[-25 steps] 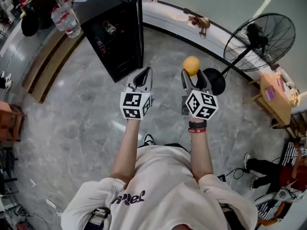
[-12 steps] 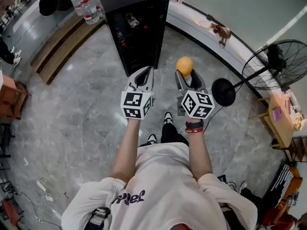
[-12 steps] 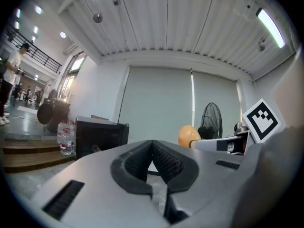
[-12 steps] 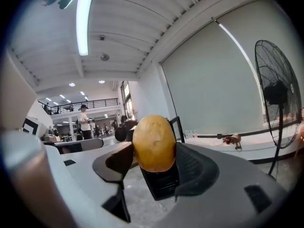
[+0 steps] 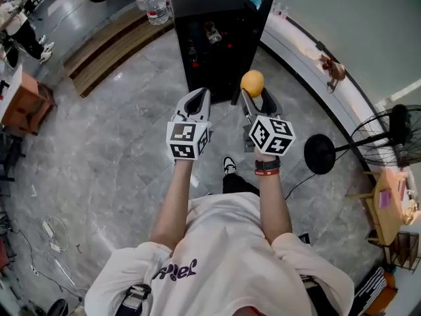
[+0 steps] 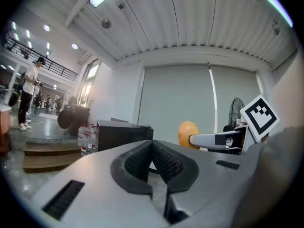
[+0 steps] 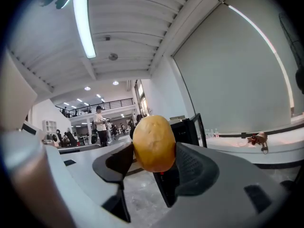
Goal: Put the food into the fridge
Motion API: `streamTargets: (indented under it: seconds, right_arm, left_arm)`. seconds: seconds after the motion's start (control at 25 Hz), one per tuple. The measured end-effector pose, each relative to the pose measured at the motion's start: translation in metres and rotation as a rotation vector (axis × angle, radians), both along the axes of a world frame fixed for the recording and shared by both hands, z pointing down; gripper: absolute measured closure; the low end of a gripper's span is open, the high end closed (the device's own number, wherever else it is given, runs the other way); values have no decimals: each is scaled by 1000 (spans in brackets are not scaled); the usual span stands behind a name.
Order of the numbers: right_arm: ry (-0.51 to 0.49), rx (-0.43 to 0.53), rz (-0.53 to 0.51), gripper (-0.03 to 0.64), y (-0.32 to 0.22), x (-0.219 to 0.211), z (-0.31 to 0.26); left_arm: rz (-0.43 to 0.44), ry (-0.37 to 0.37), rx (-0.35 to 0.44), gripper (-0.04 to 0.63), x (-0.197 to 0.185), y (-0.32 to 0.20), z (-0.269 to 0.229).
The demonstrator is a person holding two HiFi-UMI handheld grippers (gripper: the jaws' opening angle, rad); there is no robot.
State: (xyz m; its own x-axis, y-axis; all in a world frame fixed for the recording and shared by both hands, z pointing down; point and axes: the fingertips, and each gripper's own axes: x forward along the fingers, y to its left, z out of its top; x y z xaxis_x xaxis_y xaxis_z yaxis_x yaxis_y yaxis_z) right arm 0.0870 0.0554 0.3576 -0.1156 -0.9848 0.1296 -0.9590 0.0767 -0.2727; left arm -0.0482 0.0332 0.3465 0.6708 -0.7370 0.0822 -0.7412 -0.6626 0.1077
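The right tongs (image 5: 256,96) pinch a round yellow fruit (image 5: 252,83) at their tips. It is up in the air, just in front of the black fridge (image 5: 210,38), whose door (image 5: 265,8) stands open. The left tongs (image 5: 196,101) are closed with nothing in them. The fruit looks smooth, so I think it could slip out and roll across the floor (image 5: 118,143), or bump the door going in.

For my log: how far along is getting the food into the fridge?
Done: the fridge stands open, yellow fruit is picked up. In hand: right hand-held gripper clamps the fruit before the fridge; left hand-held gripper is shut, empty. Left: place it inside.
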Motion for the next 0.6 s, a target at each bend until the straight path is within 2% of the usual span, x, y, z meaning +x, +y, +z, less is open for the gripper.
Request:
streamTargets:
  seconds: [0.16, 0.6]
  right_arm:
    - [-9, 6, -39, 324, -38, 3, 0]
    - [-40, -10, -144, 324, -114, 18, 7]
  left_arm:
    - [-48, 17, 9, 577, -2, -32, -1]
    - [-105, -10, 24, 577, 19, -83, -1]
